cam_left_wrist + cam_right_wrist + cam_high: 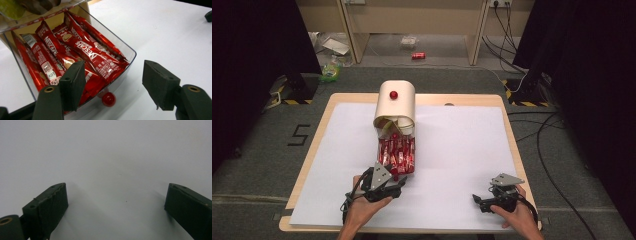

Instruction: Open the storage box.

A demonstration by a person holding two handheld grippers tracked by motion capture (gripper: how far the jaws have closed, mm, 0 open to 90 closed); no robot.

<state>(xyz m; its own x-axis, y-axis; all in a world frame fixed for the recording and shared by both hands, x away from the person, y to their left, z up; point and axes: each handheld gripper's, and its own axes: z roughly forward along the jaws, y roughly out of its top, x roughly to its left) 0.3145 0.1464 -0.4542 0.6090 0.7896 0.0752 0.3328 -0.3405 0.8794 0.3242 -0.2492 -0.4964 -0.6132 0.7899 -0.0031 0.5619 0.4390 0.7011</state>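
My left hand-held gripper (388, 186) sits at the near end of the clear drawer (130, 58), its jaws spread wide with nothing between them. In the left gripper view one jaw stands in front of the drawer's front wall and the other over bare white sheet (162, 32), with the drawer's red knob (108, 99) low between them, touching neither. The drawer is pulled out of a cream box (396, 102) that has a red knob (394, 94) of its own on top. Red Nescafe sticks (85, 50) fill the drawer, lying lengthwise and overlapping; my near jaw hides their lower ends, and the small print is too blurred to read. The box's opening is cut off at the top of that view, where something green and something dark show that I cannot make out. My right hand-held gripper (492, 198) rests well apart on the right of the worktop (312, 150), jaws also wide and holding nothing, facing plain white sheet. From above my left hand (364, 210) covers much of the left hand-held gripper.
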